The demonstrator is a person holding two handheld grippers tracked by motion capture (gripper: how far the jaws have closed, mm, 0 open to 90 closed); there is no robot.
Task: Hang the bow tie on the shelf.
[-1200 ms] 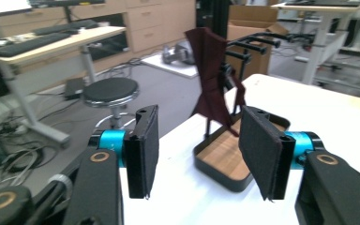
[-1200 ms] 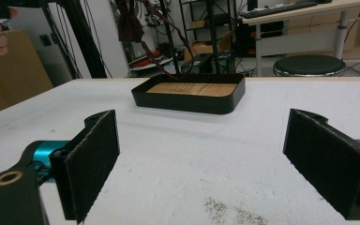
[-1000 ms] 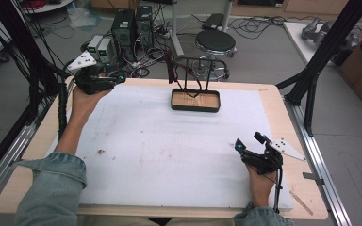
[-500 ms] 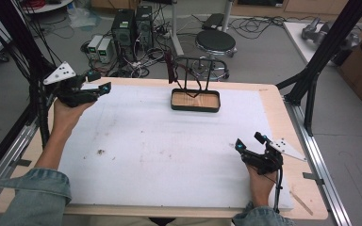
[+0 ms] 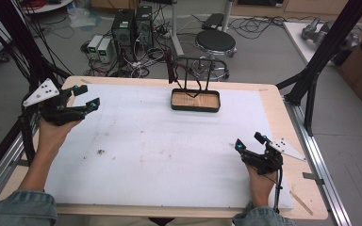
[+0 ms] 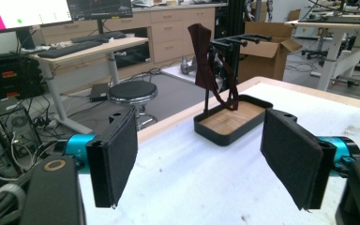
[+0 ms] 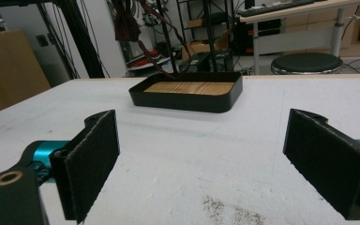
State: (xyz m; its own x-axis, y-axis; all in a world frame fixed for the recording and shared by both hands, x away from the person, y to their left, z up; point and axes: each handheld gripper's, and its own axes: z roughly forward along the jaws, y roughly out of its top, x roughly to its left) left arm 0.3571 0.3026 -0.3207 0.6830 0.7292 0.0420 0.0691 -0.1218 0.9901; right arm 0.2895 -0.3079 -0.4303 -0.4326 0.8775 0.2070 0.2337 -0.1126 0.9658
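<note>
A black tray with a wooden floor point(image 5: 195, 100) point(image 6: 229, 123) point(image 7: 190, 91) stands at the far middle of the white mat. A black rack point(image 5: 195, 70) rises from it, and a dark red strap point(image 5: 170, 70) point(image 6: 206, 61) hangs off the rack. My left gripper point(image 5: 86, 96) point(image 6: 206, 159) is held above the mat's far left corner, open, with nothing between its pads. My right gripper point(image 5: 247, 143) point(image 7: 201, 164) rests low at the mat's near right, open and empty, pointing toward the tray.
The white mat point(image 5: 160, 146) covers most of the wooden table point(image 5: 271, 94); dark specks point(image 5: 101, 151) lie on it. Black frame posts point(image 5: 325, 52) stand at both sides. A round stool point(image 5: 215, 43), computers point(image 5: 132, 26) and cables sit on the floor beyond the far edge.
My left gripper has drawn back along the left edge toward the person, away from the far corner. The right gripper has stayed put.
</note>
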